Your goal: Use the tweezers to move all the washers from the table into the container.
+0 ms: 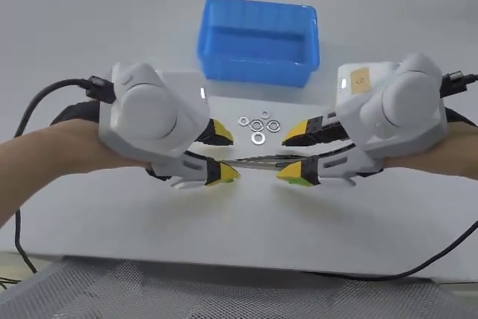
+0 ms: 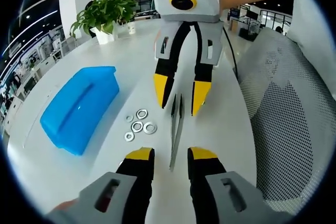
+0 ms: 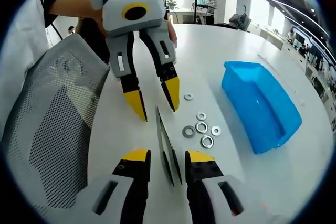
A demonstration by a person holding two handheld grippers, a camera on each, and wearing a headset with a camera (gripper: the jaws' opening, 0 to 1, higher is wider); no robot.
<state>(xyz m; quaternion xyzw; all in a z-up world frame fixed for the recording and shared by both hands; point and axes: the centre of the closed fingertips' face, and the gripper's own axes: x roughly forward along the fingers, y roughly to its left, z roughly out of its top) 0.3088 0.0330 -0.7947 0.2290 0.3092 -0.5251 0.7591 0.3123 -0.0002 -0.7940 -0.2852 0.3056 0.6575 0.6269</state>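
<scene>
Two claws low over the white desk [image 1: 112,222], facing each other tip to tip.

Left claw [image 1: 222,153]: stands open, jaws well apart, clamps nothing.

Right claw [image 1: 293,155]: likewise stands open, with nothing clamped.

Tweezers [image 1: 258,160]: lie thin and straight along the line from claw to claw, one end reaching into each gap. In the right gripper view, run lengthwise between that claw's jaws, closer to the right-hand one. Cannot tell whether touching a pad.

Washers [image 1: 258,126]: sit in a small loose cluster, flat on the desk just beyond the tweezers, roughly between the far jaws of the two claws.

Container [image 1: 258,39]: a blue tub farther back on the desk, apart from the washers, open side up.

Forearms [image 1: 52,155] reaching in from both sides. Black cables [image 1: 45,102] trailing from the claws. Grey mesh chair [image 2: 283,103] at the near edge of the desk. Potted plant [image 2: 105,14] toward the far end of the desk, beyond the container, in the left gripper view.
</scene>
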